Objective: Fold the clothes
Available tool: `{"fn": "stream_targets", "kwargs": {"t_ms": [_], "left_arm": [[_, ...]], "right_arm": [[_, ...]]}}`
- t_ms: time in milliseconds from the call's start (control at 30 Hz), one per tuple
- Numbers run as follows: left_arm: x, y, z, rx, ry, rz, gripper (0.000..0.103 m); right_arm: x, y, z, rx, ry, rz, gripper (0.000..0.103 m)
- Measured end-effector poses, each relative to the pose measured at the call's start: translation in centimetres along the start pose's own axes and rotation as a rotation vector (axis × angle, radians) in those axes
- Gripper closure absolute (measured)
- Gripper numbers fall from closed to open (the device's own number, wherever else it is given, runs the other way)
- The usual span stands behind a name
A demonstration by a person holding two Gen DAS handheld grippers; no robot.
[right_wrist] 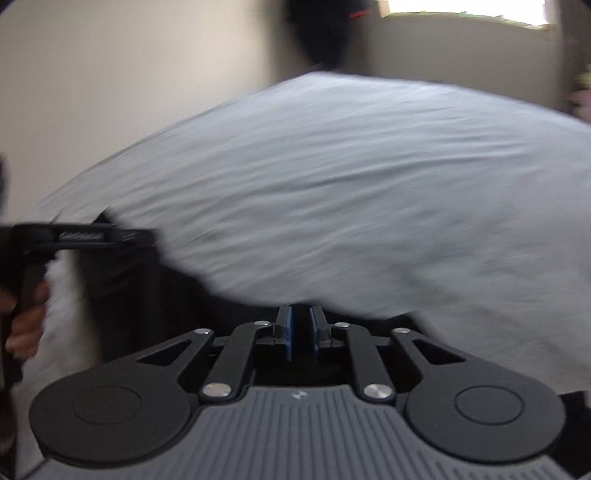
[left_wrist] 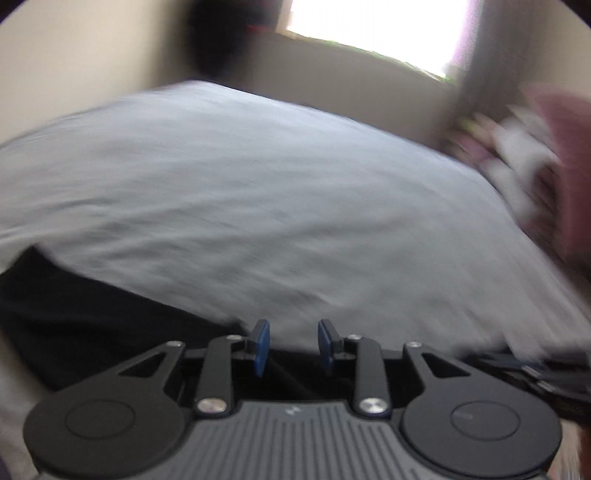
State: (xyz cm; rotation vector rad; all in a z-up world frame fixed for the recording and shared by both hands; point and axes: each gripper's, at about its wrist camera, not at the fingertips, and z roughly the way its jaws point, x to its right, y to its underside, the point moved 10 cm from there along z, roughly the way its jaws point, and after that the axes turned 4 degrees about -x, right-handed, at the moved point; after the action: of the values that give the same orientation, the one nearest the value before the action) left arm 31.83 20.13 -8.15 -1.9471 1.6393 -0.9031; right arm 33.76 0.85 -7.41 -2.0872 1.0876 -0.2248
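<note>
A black garment (left_wrist: 92, 325) lies on the light grey bed sheet (left_wrist: 258, 184), at the lower left of the left wrist view. My left gripper (left_wrist: 293, 345) is open, its blue pads apart just above the garment's edge, holding nothing visible. In the right wrist view the same black garment (right_wrist: 147, 295) spreads under and left of my right gripper (right_wrist: 301, 332). Its blue pads stand close together with a narrow dark gap; black cloth seems to lie between them, but blur hides whether it is pinched. The left gripper (right_wrist: 110, 236) also shows at the left edge there.
A pile of pink and white clothes (left_wrist: 546, 158) sits at the bed's right side. A bright window (left_wrist: 369, 26) and beige walls lie beyond the bed (right_wrist: 369, 184). A dark blurred shape (right_wrist: 321, 33) stands at the far edge. Both views are motion-blurred.
</note>
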Motion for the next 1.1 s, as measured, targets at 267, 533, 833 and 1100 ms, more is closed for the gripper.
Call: {"fn": "stream_targets", "kwargs": {"t_ms": [267, 533, 833, 1100], "left_arm": [[0.1, 1.5, 1.9, -0.074, 0.051, 0.017, 0.074], [-5.0, 0.0, -0.6, 0.011, 0.030, -0.226, 0.065], [-5.0, 0.3, -1.0, -0.010, 0.065, -0.255, 0.051], [-1.7, -0.6, -3.2, 0.017, 0.117, -0.176, 0.032]], "right_arm": [[-2.3, -0.5, 5.4, 0.094, 0.048, -0.016, 0.099], [-0.2, -3.5, 1.6, 0.225, 0.123, 0.048, 0.081], [0.7, -3.8, -2.7, 0.223, 0.241, 0.122, 0.055], [1.1, 0.2, -16.1, 0.210, 0.447, 0.102, 0.038]]}}
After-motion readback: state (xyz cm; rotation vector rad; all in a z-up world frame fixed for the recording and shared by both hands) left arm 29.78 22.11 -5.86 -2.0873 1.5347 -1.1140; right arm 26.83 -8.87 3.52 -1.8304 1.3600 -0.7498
